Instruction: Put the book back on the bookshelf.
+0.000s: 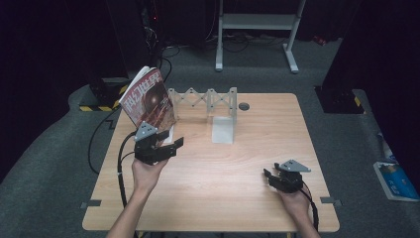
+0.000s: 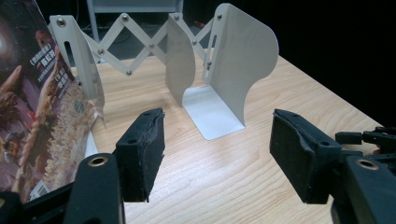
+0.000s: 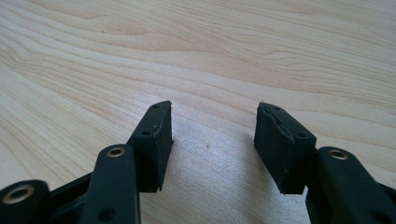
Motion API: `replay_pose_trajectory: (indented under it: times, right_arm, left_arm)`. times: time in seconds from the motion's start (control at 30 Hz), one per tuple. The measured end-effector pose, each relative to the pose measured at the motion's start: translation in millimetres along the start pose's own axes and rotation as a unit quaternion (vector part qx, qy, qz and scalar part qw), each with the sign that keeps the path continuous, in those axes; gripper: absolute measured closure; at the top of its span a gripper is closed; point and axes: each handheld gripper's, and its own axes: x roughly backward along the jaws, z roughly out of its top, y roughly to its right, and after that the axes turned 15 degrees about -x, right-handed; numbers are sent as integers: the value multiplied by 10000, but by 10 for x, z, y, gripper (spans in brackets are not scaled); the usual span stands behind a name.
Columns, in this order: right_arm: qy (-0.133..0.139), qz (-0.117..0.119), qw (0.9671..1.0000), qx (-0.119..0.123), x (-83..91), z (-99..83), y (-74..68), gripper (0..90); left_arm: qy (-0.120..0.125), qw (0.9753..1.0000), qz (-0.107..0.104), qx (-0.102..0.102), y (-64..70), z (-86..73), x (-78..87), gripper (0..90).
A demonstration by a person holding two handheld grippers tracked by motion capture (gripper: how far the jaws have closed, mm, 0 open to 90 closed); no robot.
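Nearest the high camera, two forearms come in from the near edge of the wooden table (image 1: 233,168), each hand holding a tong. The right gripper (image 1: 281,179) rests low at the near right, its jaws spread and empty over bare wood. The left gripper (image 1: 166,145) sits at the left, jaws wide apart and gripping nothing, just beside a magazine (image 1: 148,99) that leans tilted against the left end plate of an expandable metal book rack (image 1: 210,106) at the far middle. Unsupported on its near side, the magazine could, I judge, slump or slide flat if nudged. Its lower edge is hidden behind the gripper, so its footing is unclear; its cover text is illegible.
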Motion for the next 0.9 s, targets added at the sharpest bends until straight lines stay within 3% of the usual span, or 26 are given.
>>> replay_pose_trajectory:
  times: [0.9]
  right_arm:
    - [-3,-1,10000,-11,1,-1,-2,465]
  left_arm:
    - [-148,9995,-253,-85,150,-53,-216,369]
